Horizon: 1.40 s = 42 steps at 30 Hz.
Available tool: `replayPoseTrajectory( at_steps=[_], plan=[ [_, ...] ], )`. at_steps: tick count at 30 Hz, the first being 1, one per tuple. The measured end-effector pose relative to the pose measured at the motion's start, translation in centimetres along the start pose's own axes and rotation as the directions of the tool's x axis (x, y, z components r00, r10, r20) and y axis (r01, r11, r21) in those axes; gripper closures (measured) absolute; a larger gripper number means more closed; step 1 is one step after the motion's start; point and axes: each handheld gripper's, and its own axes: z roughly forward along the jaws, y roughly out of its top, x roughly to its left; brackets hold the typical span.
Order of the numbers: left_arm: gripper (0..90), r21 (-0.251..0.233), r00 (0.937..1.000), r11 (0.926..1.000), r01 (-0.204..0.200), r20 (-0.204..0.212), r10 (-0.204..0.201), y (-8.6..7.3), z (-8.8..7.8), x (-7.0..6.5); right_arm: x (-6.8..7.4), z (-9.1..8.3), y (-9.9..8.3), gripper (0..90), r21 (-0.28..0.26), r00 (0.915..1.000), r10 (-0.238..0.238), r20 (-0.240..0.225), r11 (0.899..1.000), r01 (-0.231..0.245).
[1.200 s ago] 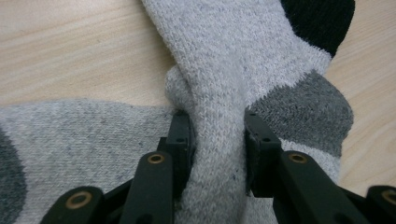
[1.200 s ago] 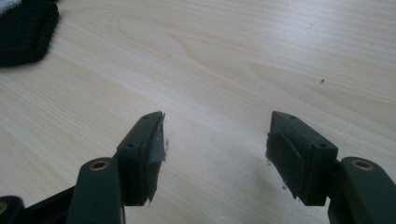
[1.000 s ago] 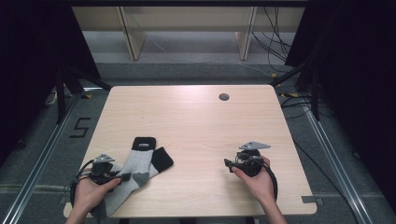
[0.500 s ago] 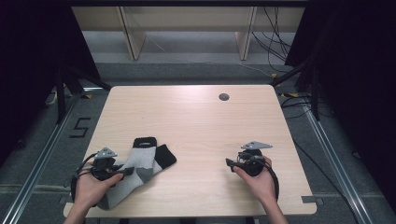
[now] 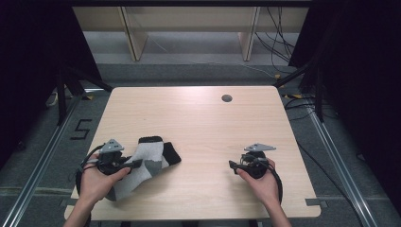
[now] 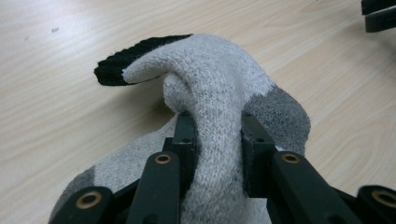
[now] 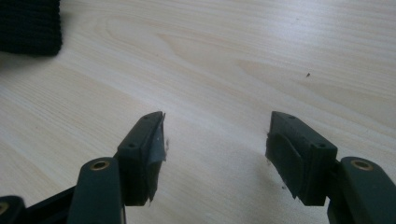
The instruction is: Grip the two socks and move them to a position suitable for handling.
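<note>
A light grey sock (image 5: 150,156) with darker grey patches and a black cuff (image 5: 172,153) lies at the table's front left. My left gripper (image 5: 135,164) is shut on a fold of it. In the left gripper view the knit of the sock (image 6: 219,88) bulges up between the two jaws of my left gripper (image 6: 215,135), and its black cuff (image 6: 126,60) curls over behind. My right gripper (image 5: 232,165) rests at the front right, pointing left toward the sock. In the right gripper view my right gripper (image 7: 215,135) stands open over bare wood with nothing between its jaws.
The wooden table (image 5: 198,118) has a round cable hole (image 5: 227,98) near its far edge. A black knit edge (image 7: 28,23) shows at the top left of the right gripper view. The right gripper's jaw tips (image 6: 378,14) show in the left gripper view's top right corner.
My left hand has risen with the sock pinched, pulling the fabric up off the table and bunching it. The right hand has stayed in place.
</note>
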Motion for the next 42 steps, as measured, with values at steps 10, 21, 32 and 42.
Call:
replayPoseTrajectory(
  at_steps=[10, 21, 32, 42],
  plan=[
    [71.7, -0.044, 1.0, 0.999, -0.009, -0.002, 0.009, 1.9, 0.4, -0.7, 0.1, 0.1, -0.1, 37.5, -0.014, 0.9999, 0.012, 0.001, 1.0, -0.012],
    [71.7, -0.074, 0.9988, 0.996, -0.049, 0.001, 0.049, 3.8, 0.1, -1.3, 0.1, 0.1, 0.0, 37.6, -0.004, 1.0, 0.003, -0.004, 1.0, -0.003],
    [71.7, -0.089, 0.9965, 0.9928, -0.08, 0.015, 0.082, 5.3, 0.8, -2.0, -0.2, 0.1, 0.0, 37.6, -0.003, 0.9997, -0.014, -0.019, 1.0, 0.014],
    [71.6, -0.109, 0.9946, 0.9893, -0.097, 0.025, 0.1, 6.1, 1.3, -2.7, -0.3, 0.1, 0.0, 37.6, -0.015, 0.9999, -0.017, -0.002, 1.0, 0.017]
  ],
)
